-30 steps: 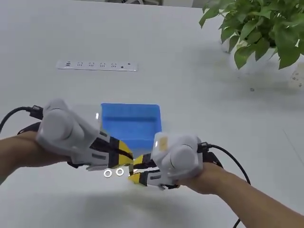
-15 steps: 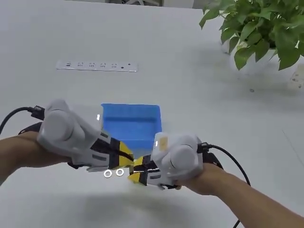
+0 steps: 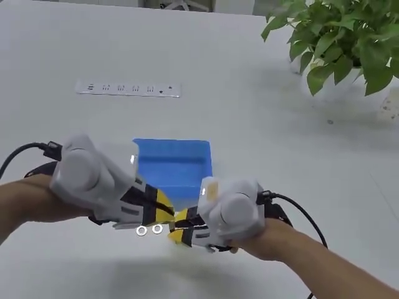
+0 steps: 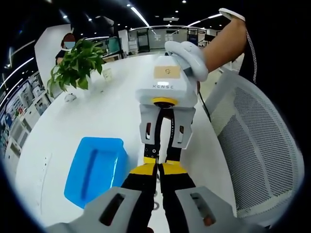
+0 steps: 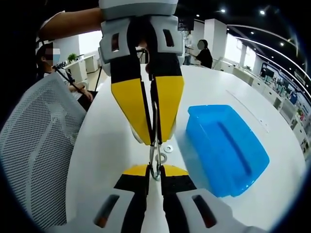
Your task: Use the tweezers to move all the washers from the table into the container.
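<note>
"While the two tools meet tip to tip over the surface (image 3: 262, 143), what has the left tool (image 3: 163, 205) got?"

"It is clenched on the tweezers (image 5: 154, 136), its jaws flat against the thin steel. Beside them two washers (image 3: 142, 230) lie on the surface, just short of the blue container (image 3: 174, 163)."

"And the right tool (image 5: 154, 171)?"

"Clamped on the tweezers' other end, it seems; that contact is partly hidden. I'd settle one firm hold mid-shank, tips left free, before reaching for a washer, then pinch its rim gently and lift straight."
</note>
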{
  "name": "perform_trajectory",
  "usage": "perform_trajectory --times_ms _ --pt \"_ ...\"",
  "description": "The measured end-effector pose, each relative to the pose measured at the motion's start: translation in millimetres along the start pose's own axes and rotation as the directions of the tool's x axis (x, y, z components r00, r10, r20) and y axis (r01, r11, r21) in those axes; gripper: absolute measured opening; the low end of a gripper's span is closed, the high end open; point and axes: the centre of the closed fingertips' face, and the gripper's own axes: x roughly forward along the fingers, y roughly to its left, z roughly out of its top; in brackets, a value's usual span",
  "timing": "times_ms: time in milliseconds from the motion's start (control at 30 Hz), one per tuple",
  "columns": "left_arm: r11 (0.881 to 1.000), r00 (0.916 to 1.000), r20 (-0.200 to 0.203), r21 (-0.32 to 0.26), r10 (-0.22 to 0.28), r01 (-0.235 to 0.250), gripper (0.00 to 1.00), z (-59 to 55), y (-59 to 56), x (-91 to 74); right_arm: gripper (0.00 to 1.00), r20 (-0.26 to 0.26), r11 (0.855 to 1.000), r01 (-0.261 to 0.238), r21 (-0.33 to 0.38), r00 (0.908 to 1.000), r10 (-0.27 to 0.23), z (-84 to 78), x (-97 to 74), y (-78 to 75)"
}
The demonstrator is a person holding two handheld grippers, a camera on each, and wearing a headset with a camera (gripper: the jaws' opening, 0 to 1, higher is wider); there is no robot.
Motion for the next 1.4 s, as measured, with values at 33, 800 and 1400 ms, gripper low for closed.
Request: perform_trajectory --times_ms 33,800,1400 --pt "1.000 1.0000 -0.002 0.002 -0.002 0.002 0.06 0.2 -0.3 -0.2 0.11 0.001 1.000 0.001 -0.001 1.0000 -0.001 0.1 -0.5 0.3" --pt "0.999 0.9999 -0.006 0.031 -0.009 0.009 0.06 21.2 5.5 -18.0 0.11 0.022 1.000 0.016 -0.023 0.9996 -0.016 20.2 -20.7 -5.7" --pt "0.998 1.0000 -0.007 0.061 -0.001 0.002 0.06 37.6 29.2 -30.8 0.11 0.052 0.998 0.058 -0.032 0.9971 -0.056 39.7 -33.1 -31.1"
